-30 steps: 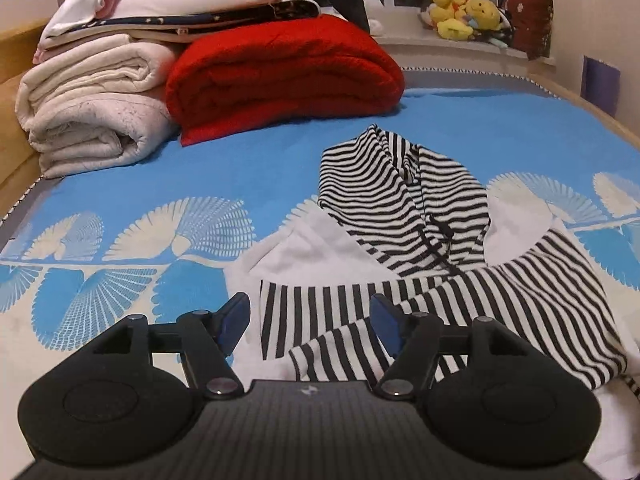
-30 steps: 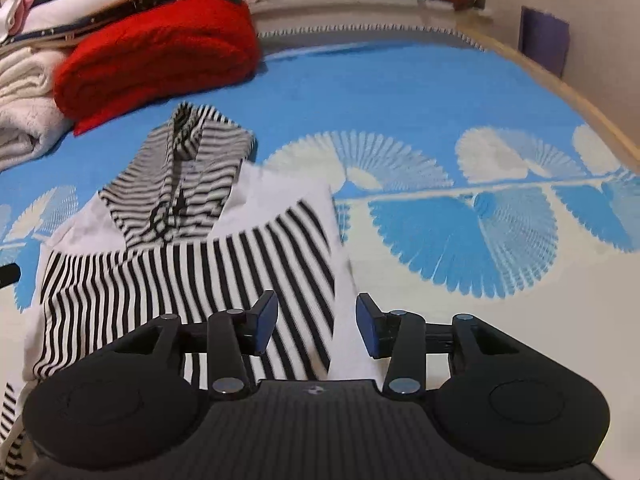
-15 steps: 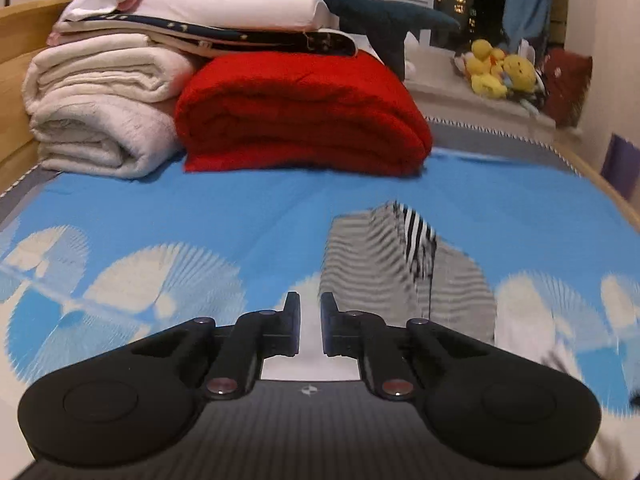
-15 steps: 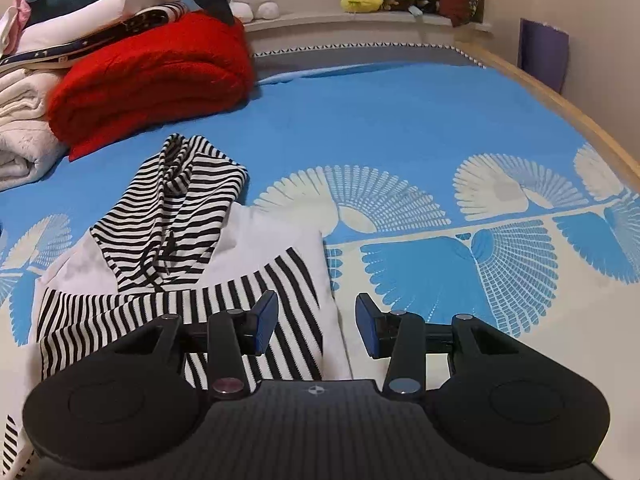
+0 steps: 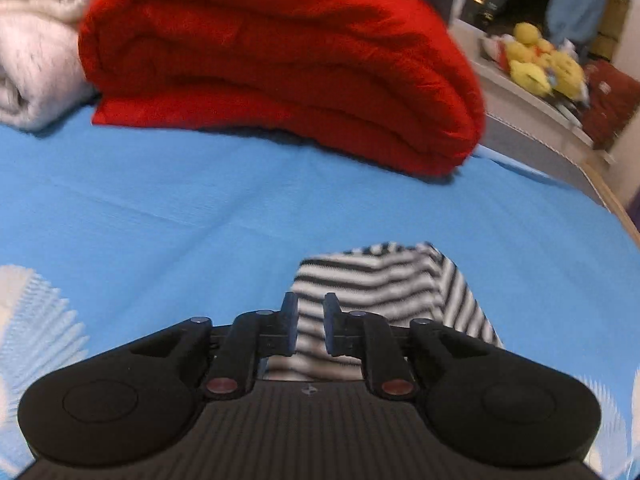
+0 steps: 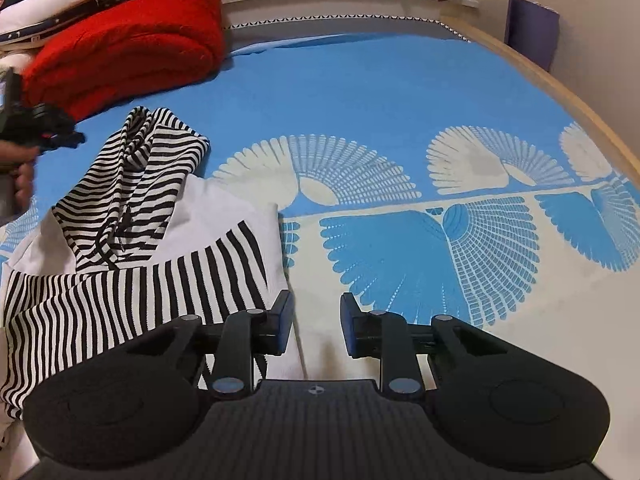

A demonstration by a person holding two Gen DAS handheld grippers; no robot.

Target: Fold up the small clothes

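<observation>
Jaws slightly apart over blue patterned bedspread [image 6: 380, 92], red blanket [image 5: 280, 60] behind

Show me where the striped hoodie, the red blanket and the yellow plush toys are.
striped hoodie [image 6: 132, 184], right wrist view, on its hood.
red blanket [image 5: 280, 60], left wrist view, on the front of the folded stack.
yellow plush toys [image 5: 540, 64], left wrist view, on the blurred cluster on the ledge.

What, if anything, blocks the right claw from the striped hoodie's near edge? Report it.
Nothing visible does. The right claw hangs just above the white edge of the black-and-white striped hoodie, with only that fabric and the blue patterned bedspread beneath its parted jaws.
</observation>
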